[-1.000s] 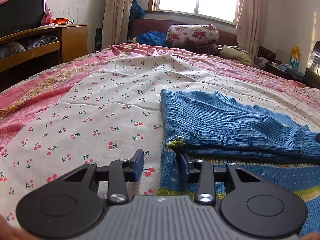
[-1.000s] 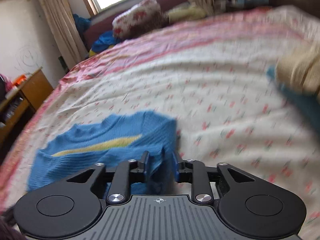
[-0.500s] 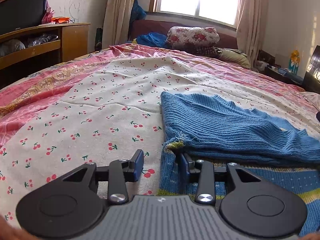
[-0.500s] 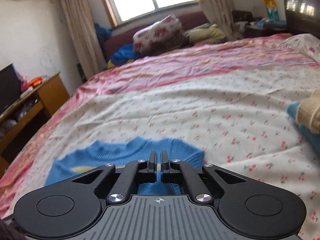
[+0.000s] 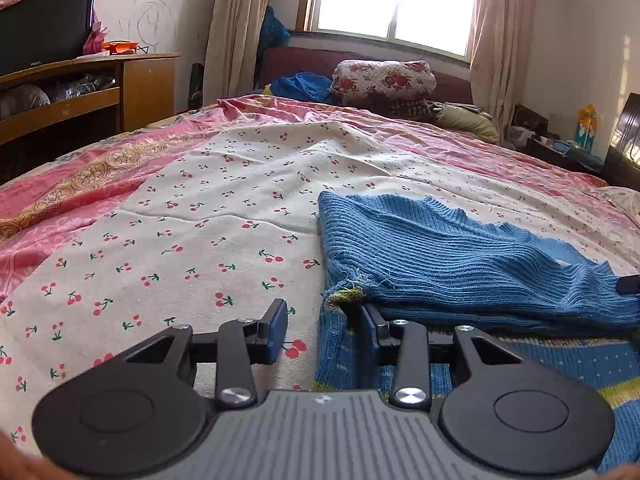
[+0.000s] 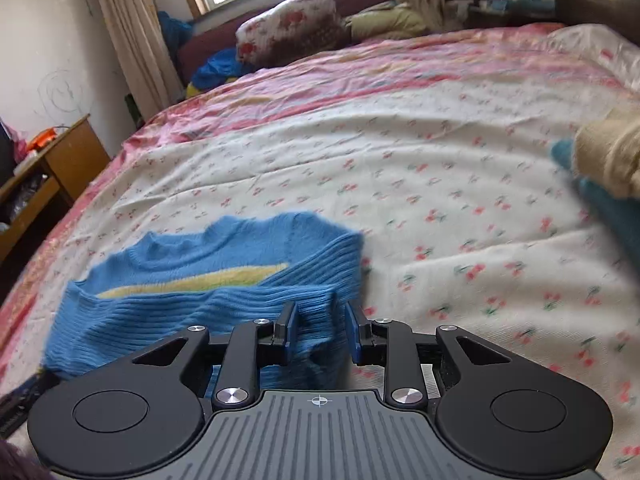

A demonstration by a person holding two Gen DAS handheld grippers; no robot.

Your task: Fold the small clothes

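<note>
A blue ribbed knit sweater [image 5: 440, 248] with a yellow stripe lies partly folded on the cherry-print bed sheet [image 5: 200, 240]. My left gripper [image 5: 323, 314] rests low at the sweater's near left corner and is open. Its left finger lies on the bare sheet, its right finger is tucked under the folded-over layer, and the patterned lower edge sits between them. In the right wrist view the sweater [image 6: 200, 248] lies ahead and to the left. My right gripper [image 6: 320, 316] is at its right end, jaws opening, with a raised fold of blue knit standing between them.
A beige and teal garment [image 6: 604, 160] lies on the bed at the right. Rolled floral bedding [image 5: 384, 80] and pillows sit under the window. A wooden cabinet [image 5: 148, 84] with a TV stands left of the bed. A dark headboard [image 5: 624, 140] is at the right.
The right gripper's jaws went from apart to fully shut half a second ago and now stand apart again around the sweater fold. The left gripper and the sweater's left corner have not moved.
</note>
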